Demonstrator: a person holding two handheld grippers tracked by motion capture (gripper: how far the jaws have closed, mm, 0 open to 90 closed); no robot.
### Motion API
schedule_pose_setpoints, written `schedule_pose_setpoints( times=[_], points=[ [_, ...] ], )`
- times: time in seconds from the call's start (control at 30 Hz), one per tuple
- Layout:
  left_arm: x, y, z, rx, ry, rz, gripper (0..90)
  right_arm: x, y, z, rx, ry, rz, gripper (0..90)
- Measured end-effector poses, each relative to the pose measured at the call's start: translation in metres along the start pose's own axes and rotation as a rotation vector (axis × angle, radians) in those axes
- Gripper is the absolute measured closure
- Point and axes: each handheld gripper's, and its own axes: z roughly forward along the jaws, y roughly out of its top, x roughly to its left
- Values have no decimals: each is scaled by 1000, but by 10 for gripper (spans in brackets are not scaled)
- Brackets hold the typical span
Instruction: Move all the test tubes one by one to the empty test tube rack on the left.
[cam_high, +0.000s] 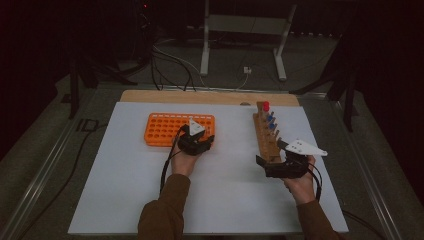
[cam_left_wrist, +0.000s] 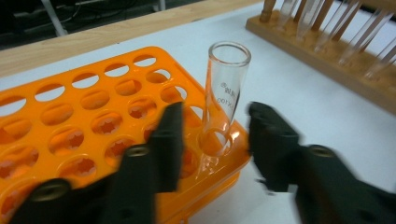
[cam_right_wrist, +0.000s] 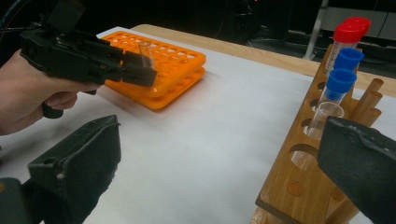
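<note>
- The right gripper (cam_high: 272, 167) is nearest to the person, at the near end of the long wooden test tube rack (cam_high: 266, 140). Its two black jaws stand wide apart and hold nothing; in the right gripper view the rack's end lies between them, not touched.
- The left gripper (cam_high: 197, 142) is at the near right corner of the orange plastic tube rack with many round holes (cam_high: 165, 127). Its jaws are partly open, one on each side of the clear glass test tube (cam_left_wrist: 223, 95), with a gap to the glass on both sides.
- This glass tube stands in a corner hole of the orange rack, leaning a little.
- There is small grey printing on the glass, too blurred to read with certainty.
- In the wooden rack stand tubes with blue caps (cam_right_wrist: 340, 80) and, at its far end, one with a red cap (cam_high: 265, 106).
- Both racks rest on a white sheet (cam_high: 130, 190) covering a light wooden table (cam_high: 200, 96).
- Beyond the table the room is dark: a grey floor, black cables (cam_high: 167, 70) and a white metal stand (cam_high: 205, 50).
</note>
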Motion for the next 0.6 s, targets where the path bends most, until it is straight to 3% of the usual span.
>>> schedule_pose_setpoints(
  times=[0.23, 0.33, 0.6],
  points=[
    [9, 2, -26, -85, -33, -112, 144, -3, 2, 0, 3, -17, 2, 2],
    [13, 2, -42, -119, -35, -128, 21, -7, 4, 0, 11, -26, 8, 2],
    [19, 2, -76, -170, -4, -106, 12, -17, 15, 2, 27, -57, -6, 54]
  ],
)
